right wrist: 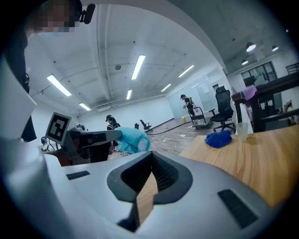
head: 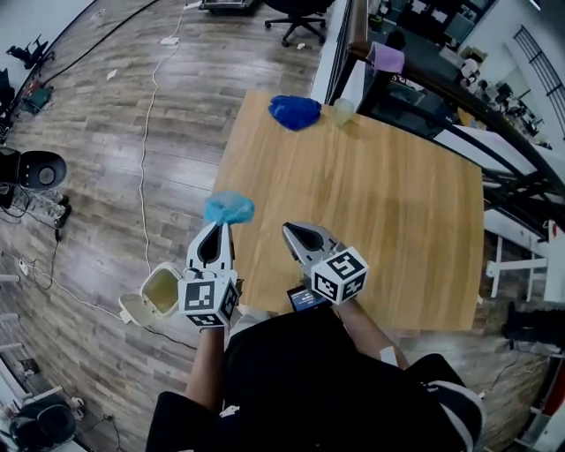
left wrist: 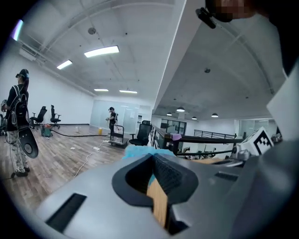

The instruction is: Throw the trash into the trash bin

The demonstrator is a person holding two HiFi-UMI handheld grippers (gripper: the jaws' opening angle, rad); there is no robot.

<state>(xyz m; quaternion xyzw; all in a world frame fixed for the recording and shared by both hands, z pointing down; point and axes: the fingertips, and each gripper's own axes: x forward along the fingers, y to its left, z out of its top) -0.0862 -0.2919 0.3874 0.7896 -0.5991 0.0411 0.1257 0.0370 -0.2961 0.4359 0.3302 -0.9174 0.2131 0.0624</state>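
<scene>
Bright, even light comes from ceiling strip lights [left wrist: 101, 51] in the left gripper view's upper left; shadows are faint. Every view bows like a fisheye, gripper views darken at the corners, their lower foreground blurred

Wood-plank floor [head: 106, 185], light wooden table [head: 397, 203], black office chair [head: 297, 12], white walls [left wrist: 70, 108], ceiling strip lights [left wrist: 101, 51]

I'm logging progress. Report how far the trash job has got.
Done: nothing shows inside the trash bin yet. In hand: the left tool is shut on a light blue wad. Left: drop it in, then the dark blue wad and perhaps the cup on the table. The right tool is shut, empty.
</scene>
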